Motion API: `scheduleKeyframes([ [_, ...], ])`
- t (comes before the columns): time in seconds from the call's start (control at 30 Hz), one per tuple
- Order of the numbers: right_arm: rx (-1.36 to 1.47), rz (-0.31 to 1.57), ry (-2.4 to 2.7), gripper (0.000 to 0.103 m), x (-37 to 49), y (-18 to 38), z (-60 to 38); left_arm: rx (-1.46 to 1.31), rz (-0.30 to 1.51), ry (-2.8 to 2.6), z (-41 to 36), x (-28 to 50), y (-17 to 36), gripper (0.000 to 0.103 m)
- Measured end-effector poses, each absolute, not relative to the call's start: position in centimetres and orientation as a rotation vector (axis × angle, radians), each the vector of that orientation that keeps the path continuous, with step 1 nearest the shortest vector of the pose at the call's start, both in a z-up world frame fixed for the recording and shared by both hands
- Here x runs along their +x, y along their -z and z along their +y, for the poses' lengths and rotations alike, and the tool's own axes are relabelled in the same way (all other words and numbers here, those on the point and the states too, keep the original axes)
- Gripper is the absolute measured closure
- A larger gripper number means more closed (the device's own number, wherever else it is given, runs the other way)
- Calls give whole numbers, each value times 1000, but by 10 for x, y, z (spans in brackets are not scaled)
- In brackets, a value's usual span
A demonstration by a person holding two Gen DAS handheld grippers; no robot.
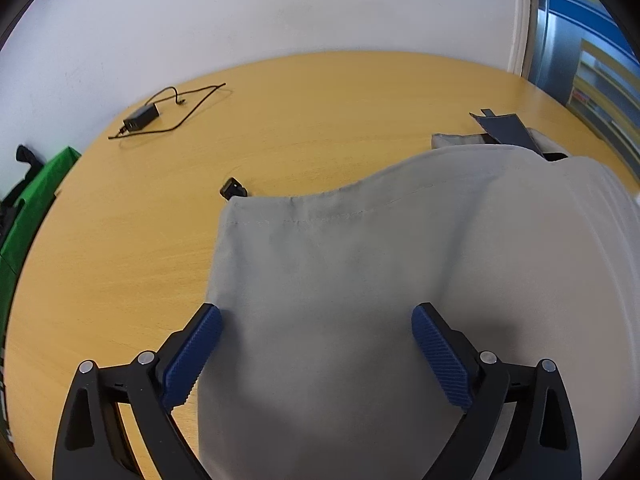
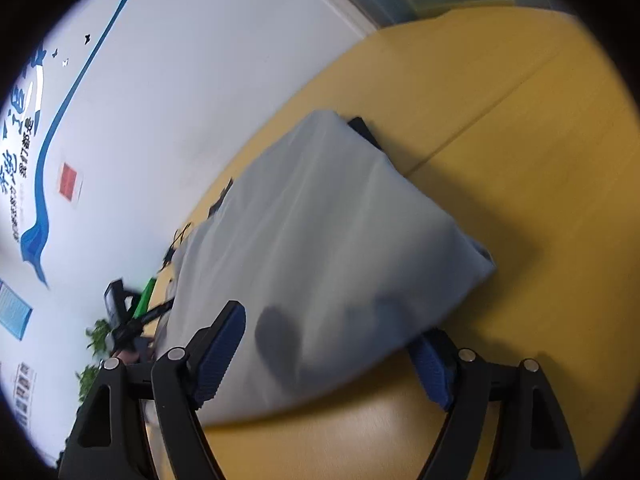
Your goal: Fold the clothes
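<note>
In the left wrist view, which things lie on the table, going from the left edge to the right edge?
Green bag → black charger with its cable → small black clip → grey cloth → dark blue piece at the far right. All are on or beside the wooden table.

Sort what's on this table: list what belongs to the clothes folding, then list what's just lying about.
Belongs to the job:
- grey garment, spread on the wooden table
- left gripper, open over the cloth
- right gripper, open at the cloth

Just lying about:
- black power adapter with its cable
- small black object at the garment's corner
- dark blue item behind the garment
- green bag beside the table
</note>
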State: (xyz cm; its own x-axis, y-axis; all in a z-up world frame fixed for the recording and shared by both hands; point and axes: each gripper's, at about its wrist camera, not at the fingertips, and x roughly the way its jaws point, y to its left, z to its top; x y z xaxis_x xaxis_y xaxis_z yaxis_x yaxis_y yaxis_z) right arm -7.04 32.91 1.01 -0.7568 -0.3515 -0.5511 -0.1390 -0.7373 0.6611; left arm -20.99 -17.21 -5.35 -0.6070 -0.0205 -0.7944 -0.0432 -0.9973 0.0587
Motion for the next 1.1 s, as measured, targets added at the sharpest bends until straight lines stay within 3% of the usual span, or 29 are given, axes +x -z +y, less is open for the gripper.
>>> scheduleKeyframes([
  [0.17, 1024, -1078, 2774, 27, -83, -9, 323, -1381, 83, -2796, -170, -210, 55, 3],
  [0.27, 1079, -1067, 2814, 64, -93, -7, 326, -1377, 66, -2793, -169, -210, 56, 3],
  [0.3, 1074, -1099, 2781, 82, -96, -4, 330, -1376, 60, -2791, -169, -210, 56, 3],
  [0.4, 1008, -1119, 2715, 93, -97, -7, 331, -1371, 97, -2747, -163, -205, 54, 3],
  [0.57, 945, -1052, 2785, 94, -66, -35, 353, -1339, 319, -2564, -132, -182, 48, 2],
  [0.8, 851, -990, 2968, 94, -11, -83, 414, -1174, 392, -2404, -51, -150, 59, 1],
  [0.93, 611, -766, 2966, 94, -6, -142, 374, -1168, 389, -2368, -25, -145, 60, 1],
  [1.1, 362, -364, 2606, 94, 23, -205, 231, -1167, 389, -2369, -20, -148, 61, 0],
])
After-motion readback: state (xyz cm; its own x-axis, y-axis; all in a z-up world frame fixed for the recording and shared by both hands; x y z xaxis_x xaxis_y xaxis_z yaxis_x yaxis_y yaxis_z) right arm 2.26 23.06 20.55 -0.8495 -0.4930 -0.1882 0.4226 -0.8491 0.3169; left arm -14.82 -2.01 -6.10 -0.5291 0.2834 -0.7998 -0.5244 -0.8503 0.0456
